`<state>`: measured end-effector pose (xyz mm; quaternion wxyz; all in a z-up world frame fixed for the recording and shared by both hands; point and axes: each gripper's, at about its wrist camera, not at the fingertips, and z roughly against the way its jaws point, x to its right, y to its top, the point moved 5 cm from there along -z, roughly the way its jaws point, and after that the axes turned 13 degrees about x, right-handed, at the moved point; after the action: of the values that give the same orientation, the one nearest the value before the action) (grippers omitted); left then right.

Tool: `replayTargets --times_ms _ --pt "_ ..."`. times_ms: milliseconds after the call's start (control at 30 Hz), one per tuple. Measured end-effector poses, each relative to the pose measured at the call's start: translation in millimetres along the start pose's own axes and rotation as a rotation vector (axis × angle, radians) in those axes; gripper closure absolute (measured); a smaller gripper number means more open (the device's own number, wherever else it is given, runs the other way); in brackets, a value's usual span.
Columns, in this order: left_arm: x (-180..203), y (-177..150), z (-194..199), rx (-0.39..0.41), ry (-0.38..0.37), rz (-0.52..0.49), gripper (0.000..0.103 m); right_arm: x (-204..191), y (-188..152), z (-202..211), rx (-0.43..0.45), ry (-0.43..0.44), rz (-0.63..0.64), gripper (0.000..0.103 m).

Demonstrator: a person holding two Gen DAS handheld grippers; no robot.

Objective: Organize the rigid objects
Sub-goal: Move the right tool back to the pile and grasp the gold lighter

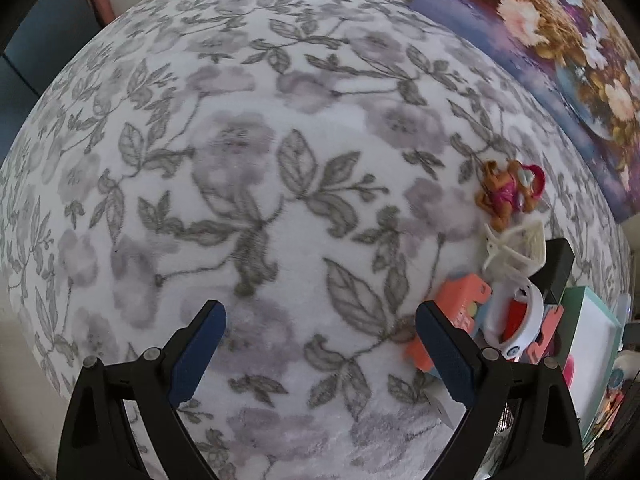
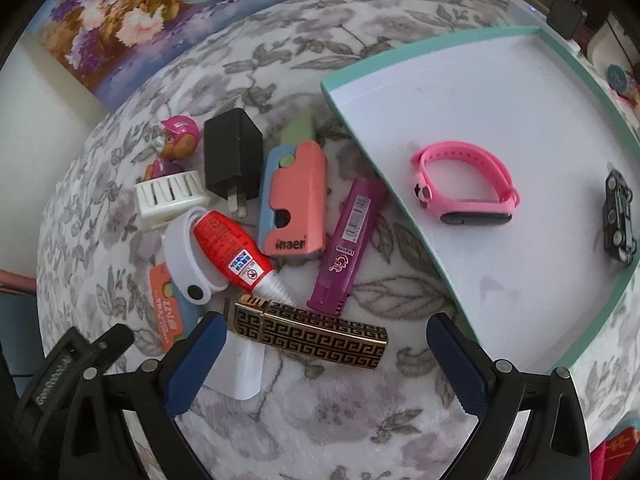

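Your left gripper [image 1: 320,356] hovers over bare floral cloth [image 1: 248,184], jaws spread wide with nothing between them. In its view the clutter sits at the right edge of the frame: a toy pup [image 1: 510,190] at mid right, a white clip [image 1: 516,250] just below it, and the red glue bottle [image 1: 516,320] inside a white band [image 1: 530,306] beside the right finger.

Your right gripper [image 2: 322,360] points down at the pile, jaws open and empty. Between its fingers, at lower centre of the frame, lies the gold-patterned lighter [image 2: 312,332], tilted, its left end near the glue's nozzle. The purple lighter [image 2: 346,240] lies just above it, leaning toward the tray's edge. Further up sit the pink-and-blue case [image 2: 294,200] and the black charger [image 2: 232,156], prongs down-frame. The white grille piece [image 2: 170,196] and the pup [image 2: 172,144] sit at upper left of the pile. A second orange case [image 2: 162,308] lies partly under the band, just beside the left finger.

The teal-rimmed tray [image 2: 576,336] fills the right of the frame, holding a pink watch [image 2: 466,184] near its middle and a small dark toy car [image 2: 618,216] at far right, well apart. A flower painting [image 2: 132,12] leans along the top left.
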<state>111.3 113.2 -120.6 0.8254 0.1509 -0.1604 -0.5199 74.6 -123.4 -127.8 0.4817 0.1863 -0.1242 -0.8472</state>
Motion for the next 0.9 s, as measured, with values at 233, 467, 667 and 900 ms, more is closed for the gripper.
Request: replayTargets --times_ms 233,467,667,900 --pt "-1.4 2.6 2.3 0.003 -0.028 0.025 0.007 -1.7 -1.5 -12.8 0.005 -0.020 -0.042 0.001" --pt "-3.5 2.3 6.8 -0.001 -0.036 0.025 0.007 -2.0 -2.0 -18.3 0.000 -0.022 -0.053 0.004" --pt "3.6 1.0 7.0 -0.001 -0.046 0.009 0.007 -5.0 -5.3 -13.8 0.006 -0.024 -0.031 0.019" --pt "9.8 1.0 9.8 0.006 -0.051 -0.015 0.007 0.9 -5.5 -10.9 -0.003 -0.013 -0.027 0.020"
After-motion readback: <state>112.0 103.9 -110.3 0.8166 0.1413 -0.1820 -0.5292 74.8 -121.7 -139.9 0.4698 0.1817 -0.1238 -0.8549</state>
